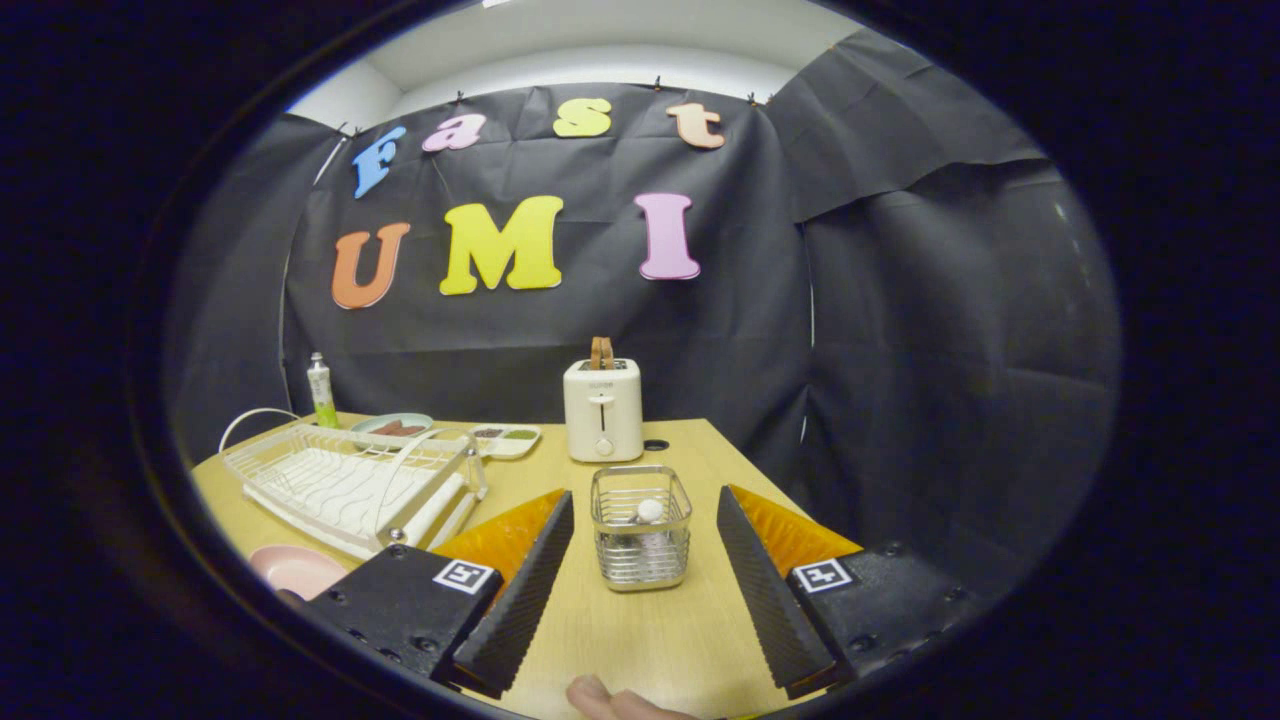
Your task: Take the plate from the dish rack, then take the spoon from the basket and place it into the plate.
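Observation:
A wire basket [641, 527] stands on the wooden table [640, 630], between my two fingers and just ahead of them. Inside it a spoon [649, 512] stands upright, its rounded pale end near the rim. My gripper [642, 508] is open, with a finger on either side of the basket and a gap between each finger and the wire. A pink plate [296, 570] lies flat on the table beside my left finger, in front of the white dish rack [350, 484]. The rack holds no dishes.
A cream toaster [602, 410] with a slice in it stands beyond the basket. Behind the rack are a small bottle [321, 391], a dish of food [392, 426] and a divided tray [505, 438]. A person's fingertip [600, 697] shows near me.

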Demonstrator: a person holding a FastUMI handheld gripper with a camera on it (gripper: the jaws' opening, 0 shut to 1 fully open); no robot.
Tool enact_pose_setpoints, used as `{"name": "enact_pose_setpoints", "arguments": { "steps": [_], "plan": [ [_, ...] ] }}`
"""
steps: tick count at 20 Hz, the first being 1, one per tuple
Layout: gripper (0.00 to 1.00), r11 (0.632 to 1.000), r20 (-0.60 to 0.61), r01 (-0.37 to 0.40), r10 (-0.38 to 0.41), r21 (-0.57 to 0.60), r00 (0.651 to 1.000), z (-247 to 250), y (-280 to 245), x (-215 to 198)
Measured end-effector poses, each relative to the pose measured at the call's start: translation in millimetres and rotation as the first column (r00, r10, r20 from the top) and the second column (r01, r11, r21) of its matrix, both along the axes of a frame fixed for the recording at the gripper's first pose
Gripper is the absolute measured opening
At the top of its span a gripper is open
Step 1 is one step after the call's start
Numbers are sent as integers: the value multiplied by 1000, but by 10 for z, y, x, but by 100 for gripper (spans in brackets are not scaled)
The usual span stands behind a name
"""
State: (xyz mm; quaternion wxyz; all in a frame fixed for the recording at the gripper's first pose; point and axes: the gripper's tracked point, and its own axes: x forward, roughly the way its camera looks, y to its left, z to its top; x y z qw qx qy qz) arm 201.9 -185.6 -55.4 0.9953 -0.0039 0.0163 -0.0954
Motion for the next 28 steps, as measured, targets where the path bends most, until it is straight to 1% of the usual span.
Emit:
{"name": "enact_pose_setpoints", "arguments": {
  "steps": [1, 3, 6, 9, 11, 13, 14, 16, 20, 28],
  "plan": [
    [92, 1000, 8, 1, -1, 11, 1000, 11, -27, 60],
    [81, 1000, 30, 6, -6, 17, 1000, 43, -60, 191],
    [57, 1000, 17, -19, 19, -2, 1000, 2, -18, 325],
    [47, 1000, -11, -24, 24, 13, 1000, -68, 3, 440],
    [41, 1000, -20, 0, 0, 18, 1000, -88, -33, 475],
    [33, 1000, -24, 16, -16, 3, 1000, -84, -40, 529],
    [24, 1000, -24, 21, -21, -2, 999, -43, -29, 547],
    [19, 999, -31, 27, -27, -27, 999, 15, -23, 569],
    [17, 998, -58, 37, -40, -50, 998, 156, 8, 688],
    [15, 996, -113, 49, -57, -69, 992, 331, 13, 850]
  ]
}}
